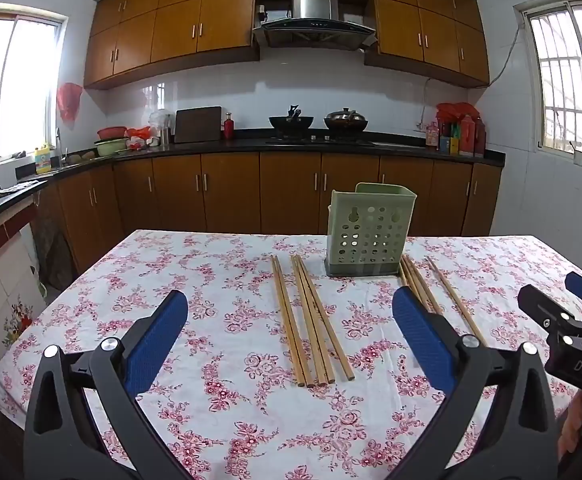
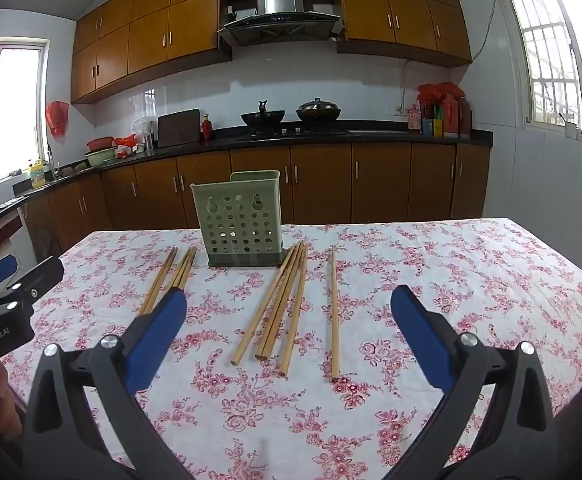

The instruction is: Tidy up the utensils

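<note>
- Upper middle of both views: a green holder (image 1: 367,232) stands upright on the desk (image 1: 219,360), probably waiting to take the chopsticks.
- Chopsticks (image 1: 311,320) lie flat in loose groups beside and before it, easy to pinch.
- Left gripper (image 1: 291,340) and right gripper (image 2: 289,340): jaws wide apart, empty, hovering short of the chopsticks.

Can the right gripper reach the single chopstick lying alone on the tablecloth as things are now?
Probably yes. The right gripper is open and holds nothing, and the single chopstick lies apart from the other chopsticks, between the spread fingers in its view. Nothing stands in front of it; the green holder stands farther back.
</note>
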### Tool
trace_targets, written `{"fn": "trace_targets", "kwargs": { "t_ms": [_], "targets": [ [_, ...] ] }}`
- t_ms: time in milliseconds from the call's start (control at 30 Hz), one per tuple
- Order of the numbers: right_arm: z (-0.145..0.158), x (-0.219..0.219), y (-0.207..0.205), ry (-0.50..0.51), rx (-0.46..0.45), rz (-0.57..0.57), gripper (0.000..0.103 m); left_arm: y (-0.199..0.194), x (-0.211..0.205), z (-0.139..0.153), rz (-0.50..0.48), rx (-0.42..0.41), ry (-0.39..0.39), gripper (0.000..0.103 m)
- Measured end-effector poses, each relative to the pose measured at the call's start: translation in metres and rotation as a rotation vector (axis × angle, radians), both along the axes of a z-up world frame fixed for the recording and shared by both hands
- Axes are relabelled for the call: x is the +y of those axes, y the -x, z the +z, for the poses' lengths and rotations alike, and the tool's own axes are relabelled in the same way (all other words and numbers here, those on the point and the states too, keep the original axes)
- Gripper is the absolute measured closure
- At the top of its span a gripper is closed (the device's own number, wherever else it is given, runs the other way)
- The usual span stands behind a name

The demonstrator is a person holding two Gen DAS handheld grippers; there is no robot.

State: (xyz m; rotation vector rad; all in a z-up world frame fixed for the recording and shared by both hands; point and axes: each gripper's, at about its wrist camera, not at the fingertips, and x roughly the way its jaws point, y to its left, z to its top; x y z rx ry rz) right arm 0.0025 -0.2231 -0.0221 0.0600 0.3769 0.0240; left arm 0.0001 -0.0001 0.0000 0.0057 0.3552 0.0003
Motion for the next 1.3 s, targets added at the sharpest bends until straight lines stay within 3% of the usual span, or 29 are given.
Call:
{"fn": "trace_targets", "kwargs": {
  "t_ms": [1300],
  "targets": [
    [-0.0007,-0.0012,-0.0008,-0.008,0.003,0.0,0.004,0.002,-0.0005,-0.0041,-0.004,0.007,0.006,0.002]
  ]
}}
